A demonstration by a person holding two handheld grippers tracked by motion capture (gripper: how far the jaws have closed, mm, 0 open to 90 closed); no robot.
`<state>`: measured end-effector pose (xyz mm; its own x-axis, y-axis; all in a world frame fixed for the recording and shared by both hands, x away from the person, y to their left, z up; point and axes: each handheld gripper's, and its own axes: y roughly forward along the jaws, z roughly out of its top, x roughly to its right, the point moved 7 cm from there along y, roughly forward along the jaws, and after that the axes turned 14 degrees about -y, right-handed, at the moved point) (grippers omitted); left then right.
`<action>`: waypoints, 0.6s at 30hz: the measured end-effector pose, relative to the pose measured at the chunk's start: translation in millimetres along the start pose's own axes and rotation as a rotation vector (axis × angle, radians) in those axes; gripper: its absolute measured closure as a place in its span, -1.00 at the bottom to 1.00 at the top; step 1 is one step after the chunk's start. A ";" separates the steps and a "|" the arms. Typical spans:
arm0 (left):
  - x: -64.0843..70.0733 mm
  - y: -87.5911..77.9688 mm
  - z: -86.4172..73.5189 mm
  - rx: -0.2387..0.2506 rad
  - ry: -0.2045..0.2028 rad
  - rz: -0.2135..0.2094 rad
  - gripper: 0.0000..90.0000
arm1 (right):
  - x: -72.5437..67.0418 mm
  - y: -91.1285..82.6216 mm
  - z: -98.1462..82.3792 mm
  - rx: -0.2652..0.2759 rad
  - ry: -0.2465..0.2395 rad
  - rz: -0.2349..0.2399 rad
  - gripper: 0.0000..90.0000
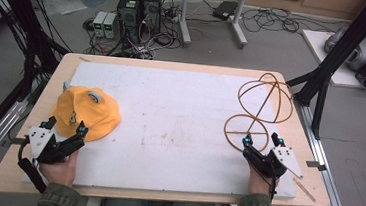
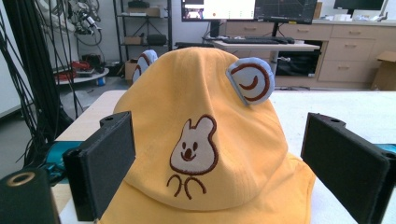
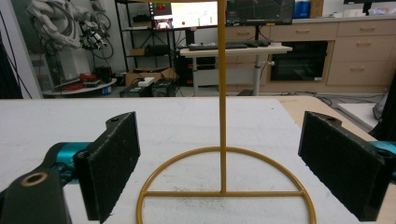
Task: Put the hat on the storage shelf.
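A yellow hat with a bear face and two blue ears lies on the white mat at the left; it also fills the middle of the left gripper view as the hat. My left gripper stands open just in front of its brim, jaws to either side without pressing. At the right stands a gold wire hat stand with a ring base and a round wire top. My right gripper is open at the near edge of the stand's base ring, the upright post straight ahead.
A white mat covers most of the wooden table. Black frame posts stand at both sides of the table. Computers and cables lie on the floor behind the far edge.
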<state>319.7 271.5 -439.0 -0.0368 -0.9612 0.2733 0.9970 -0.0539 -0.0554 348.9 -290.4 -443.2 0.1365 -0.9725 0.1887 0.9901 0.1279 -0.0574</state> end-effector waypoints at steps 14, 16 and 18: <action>6.2 -1.5 1.8 0.007 -0.006 -0.042 -0.77 | 0.0 -1.3 1.3 0.005 0.002 0.001 -0.73; 6.4 -2.0 2.6 0.009 -0.017 -0.050 -0.77 | 0.0 -1.1 1.5 0.005 0.001 0.001 -0.73; 7.2 -3.0 3.2 0.012 -0.020 -0.055 -0.77 | 0.2 -0.7 1.7 0.007 -0.004 0.002 -0.73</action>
<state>316.7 265.7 -433.8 -0.0905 -0.9514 0.2943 0.9943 -0.1033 -0.0281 348.3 -290.3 -441.5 0.1384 -0.9715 0.1925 0.9901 0.1310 -0.0508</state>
